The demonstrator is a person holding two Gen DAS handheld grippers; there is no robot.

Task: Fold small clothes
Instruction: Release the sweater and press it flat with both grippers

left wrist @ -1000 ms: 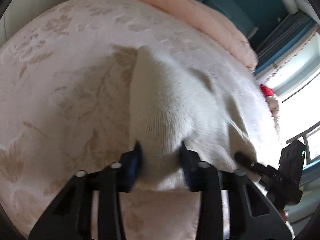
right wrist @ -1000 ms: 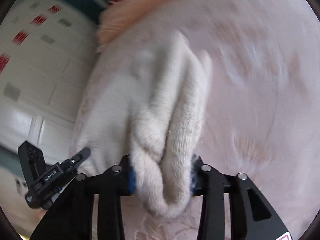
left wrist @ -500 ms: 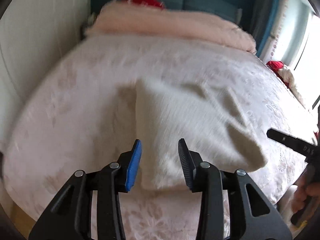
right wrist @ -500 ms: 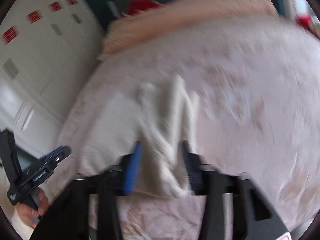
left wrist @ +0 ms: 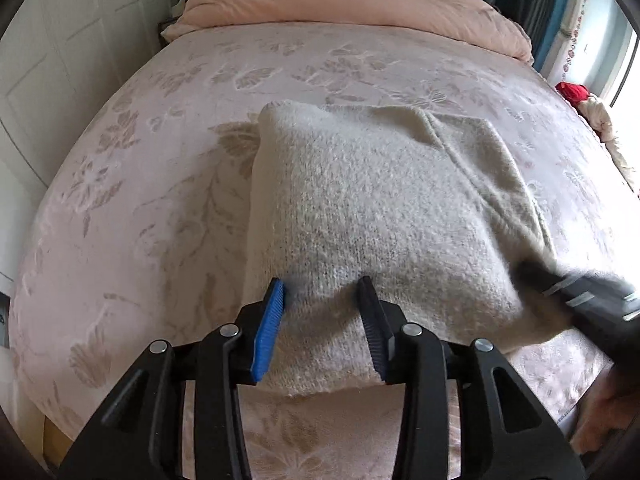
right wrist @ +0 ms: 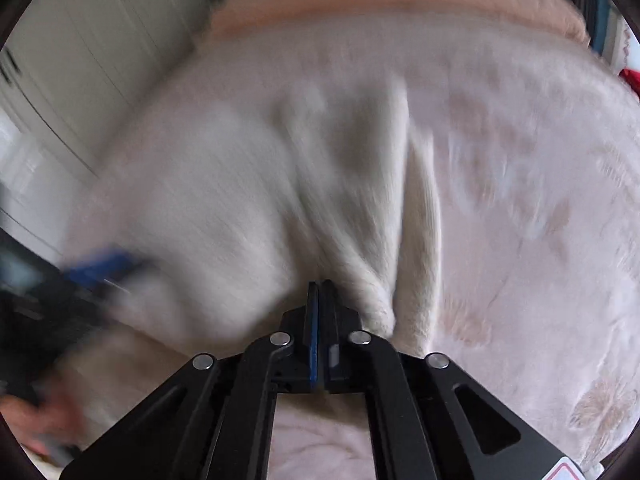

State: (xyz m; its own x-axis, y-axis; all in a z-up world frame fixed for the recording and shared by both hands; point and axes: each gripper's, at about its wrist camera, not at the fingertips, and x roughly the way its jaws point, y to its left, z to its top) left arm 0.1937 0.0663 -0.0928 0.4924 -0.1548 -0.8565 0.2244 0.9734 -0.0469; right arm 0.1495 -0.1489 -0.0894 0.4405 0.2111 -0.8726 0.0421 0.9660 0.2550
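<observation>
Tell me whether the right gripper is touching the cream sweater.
Cannot tell. In the right wrist view the right gripper is shut with nothing between its pads, its tip level with the cream sweater, but blur hides any contact or gap.

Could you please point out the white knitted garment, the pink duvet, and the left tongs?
white knitted garment (left wrist: pixel 380 208), left wrist view, middle of its folded top face.
pink duvet (left wrist: pixel 344 0), left wrist view, middle of the roll.
left tongs (left wrist: pixel 320 292), left wrist view, midway between the fingertips.

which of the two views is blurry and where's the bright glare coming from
Right wrist view: heavy motion blur smears the sweater and the bedspread. Left wrist view: sharp knit on the sweater, blur only on the right gripper; glare blows out the window at far right.
</observation>
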